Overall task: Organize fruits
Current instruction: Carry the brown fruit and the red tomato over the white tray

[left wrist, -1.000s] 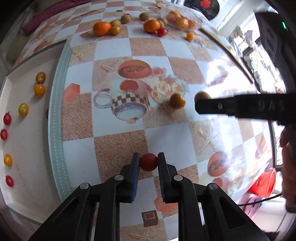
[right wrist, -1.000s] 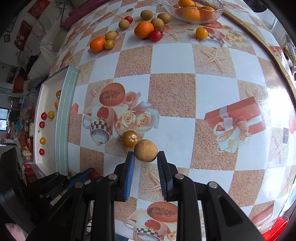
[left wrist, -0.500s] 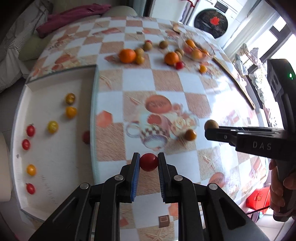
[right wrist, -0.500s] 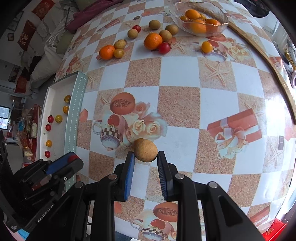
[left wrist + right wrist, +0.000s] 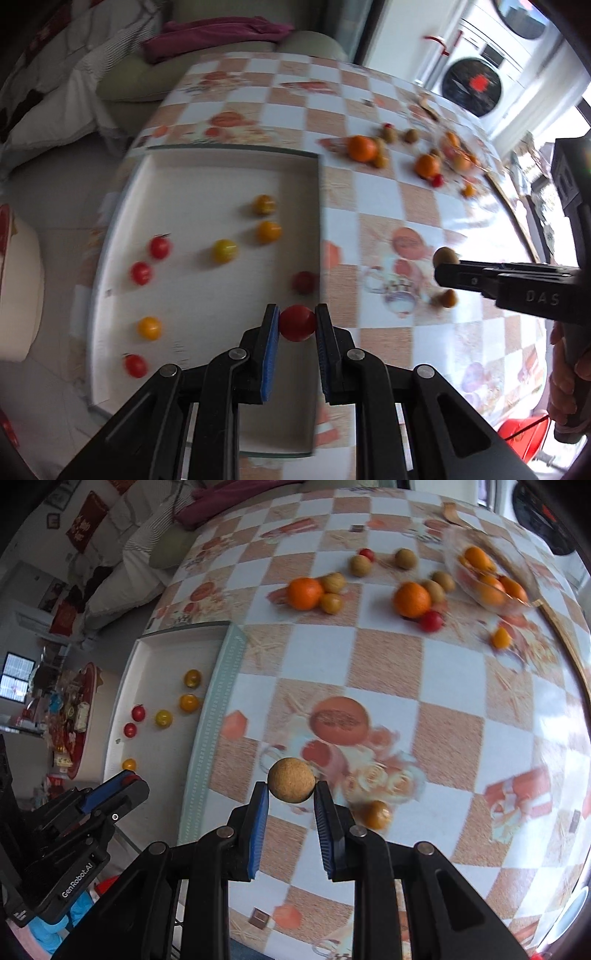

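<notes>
Red fruit: a small red tomato [image 5: 297, 322] is pinched between the blue pads of the left gripper [image 5: 296, 325], low centre of the left wrist view, hanging over the right edge of the white tray [image 5: 192, 184].
Left gripper pose: pointing forward over the tray's near-right side, jaws closed snug on the tomato. In the right wrist view it's just a black body with blue tips at lower left [image 5: 123, 779], so the grip doesn't really show there.
Right gripper: clamped on a tan, rough-skinned round fruit [image 5: 291, 780], dead centre of its own view, right gripper [image 5: 290, 794] held above the checkered tablecloth [image 5: 388, 664].
Right gripper from the other side: in the left wrist view it pokes in from the right edge [image 5: 448, 266], side-on, with the person's hand [image 5: 565, 376] on the grip at lower right.
Tray contents: the left view shows red, yellow and orange cherry tomatoes spread over the tray, plus a dark red one [image 5: 303, 282] by the right wall. The right view only catches some of them.
Far table: oranges [image 5: 305, 593] and small brownish fruits sit upper centre, a glass bowl [image 5: 487, 572] of oranges upper right; blurry in both.
Near right gripper: a small orange fruit [image 5: 375, 814] sits on the cloth just right of the fingers.
</notes>
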`<control>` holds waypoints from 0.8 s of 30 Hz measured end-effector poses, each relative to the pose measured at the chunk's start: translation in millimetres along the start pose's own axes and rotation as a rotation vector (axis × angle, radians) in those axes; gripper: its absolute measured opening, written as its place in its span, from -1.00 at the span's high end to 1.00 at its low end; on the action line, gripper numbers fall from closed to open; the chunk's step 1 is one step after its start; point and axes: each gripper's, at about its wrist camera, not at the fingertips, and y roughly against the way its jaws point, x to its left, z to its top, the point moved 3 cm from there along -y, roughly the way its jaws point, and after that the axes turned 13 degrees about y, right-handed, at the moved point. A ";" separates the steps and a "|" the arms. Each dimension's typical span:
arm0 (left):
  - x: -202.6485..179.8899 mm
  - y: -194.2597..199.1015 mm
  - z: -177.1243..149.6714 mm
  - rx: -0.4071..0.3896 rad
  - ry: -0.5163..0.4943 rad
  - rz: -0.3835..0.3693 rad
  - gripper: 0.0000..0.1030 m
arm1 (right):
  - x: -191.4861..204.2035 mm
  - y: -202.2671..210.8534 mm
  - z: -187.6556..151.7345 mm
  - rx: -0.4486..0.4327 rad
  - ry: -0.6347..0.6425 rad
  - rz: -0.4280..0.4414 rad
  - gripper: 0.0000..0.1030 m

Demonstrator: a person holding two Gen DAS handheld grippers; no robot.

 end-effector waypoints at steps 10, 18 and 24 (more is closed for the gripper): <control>67.1 -24.6 -6.5 0.041 0.112 0.114 0.60 | 68.6 -30.3 39.6 0.032 0.142 0.064 0.47; 90.0 -44.2 -14.5 0.073 0.170 0.156 0.60 | 104.2 -66.6 53.0 0.103 0.236 0.066 0.47; 93.5 -53.2 -16.9 0.083 0.177 0.170 0.60 | 112.6 -85.7 54.5 0.145 0.268 0.043 0.47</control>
